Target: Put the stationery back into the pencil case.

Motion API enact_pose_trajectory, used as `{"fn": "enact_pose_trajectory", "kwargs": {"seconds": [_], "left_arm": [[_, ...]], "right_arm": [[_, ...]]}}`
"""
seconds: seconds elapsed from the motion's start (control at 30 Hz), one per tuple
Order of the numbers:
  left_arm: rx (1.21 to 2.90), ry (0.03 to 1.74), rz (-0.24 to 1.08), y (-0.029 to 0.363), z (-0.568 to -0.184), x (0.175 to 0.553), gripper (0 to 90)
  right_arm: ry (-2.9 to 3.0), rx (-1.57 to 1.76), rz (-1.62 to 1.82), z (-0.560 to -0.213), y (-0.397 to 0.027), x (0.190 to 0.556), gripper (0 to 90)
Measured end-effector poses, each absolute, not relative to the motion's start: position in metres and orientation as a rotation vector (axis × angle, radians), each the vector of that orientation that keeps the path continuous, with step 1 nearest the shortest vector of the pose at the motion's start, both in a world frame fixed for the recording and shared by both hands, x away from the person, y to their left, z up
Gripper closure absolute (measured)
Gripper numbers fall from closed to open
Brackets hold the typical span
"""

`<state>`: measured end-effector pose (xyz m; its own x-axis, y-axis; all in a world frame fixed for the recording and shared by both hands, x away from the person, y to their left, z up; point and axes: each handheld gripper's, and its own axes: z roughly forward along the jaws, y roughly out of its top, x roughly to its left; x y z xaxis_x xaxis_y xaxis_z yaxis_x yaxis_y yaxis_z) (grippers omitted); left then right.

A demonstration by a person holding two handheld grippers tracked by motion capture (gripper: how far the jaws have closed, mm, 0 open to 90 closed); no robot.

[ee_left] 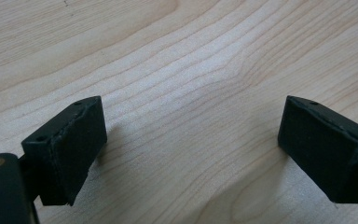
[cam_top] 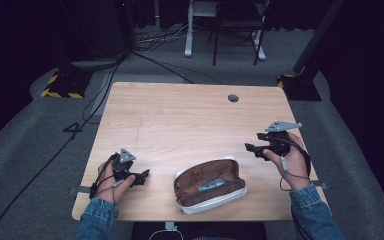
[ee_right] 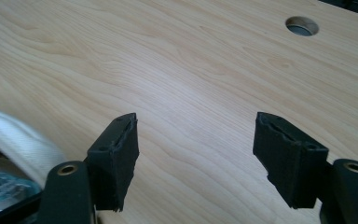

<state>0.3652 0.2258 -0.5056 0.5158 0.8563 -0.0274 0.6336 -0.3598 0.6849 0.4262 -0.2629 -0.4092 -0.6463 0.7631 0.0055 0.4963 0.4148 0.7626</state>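
**Open pouch between two empty claws, right one nearer**

Seen from the high view: pouch (cam_top: 210,185) lying unzipped near the table's (cam_top: 180,115) front edge, brown lining up, white shell around it, something grey and glinting inside (cam_top: 212,184), too small to name; long axis running roughly from claw to claw, right end tipped slightly away from the person.

Right gripper (cam_top: 251,148) held off the wood, jaws parted with nothing between them, pointing left toward the pouch; pouch lying ahead of and somewhat below the jaw tips, toward the person; near end close by but not touching. In the right gripper view, bare wood between the jaws (ee_right: 196,158); white rim of the pouch (ee_right: 18,140) curving in just outside the left jaw, so not yet lined up with the gap.

Left gripper (cam_top: 144,175) low at the table, jaws spread wide and empty, bare grain between them in the left gripper view (ee_left: 191,154); pouch off to its right, apart, with clear wood between.

Judged: right claw slightly nearer, so likely first to take hold; coming move turning on swinging that gap over the pouch's rim at its near end; cable hole (cam_top: 233,98) far off, of no concern.
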Motion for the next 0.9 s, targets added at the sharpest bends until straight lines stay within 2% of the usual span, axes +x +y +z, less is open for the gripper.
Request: {"fn": "enact_pose_trajectory", "kwargs": {"seconds": [0.9], "left_arm": [[2.113, 1.209, 0.446, 0.226, -0.506, 0.365, 8.0]], "right_arm": [[2.223, 1.203, 1.009, -0.468, -0.309, 0.457, 31.3]]}}
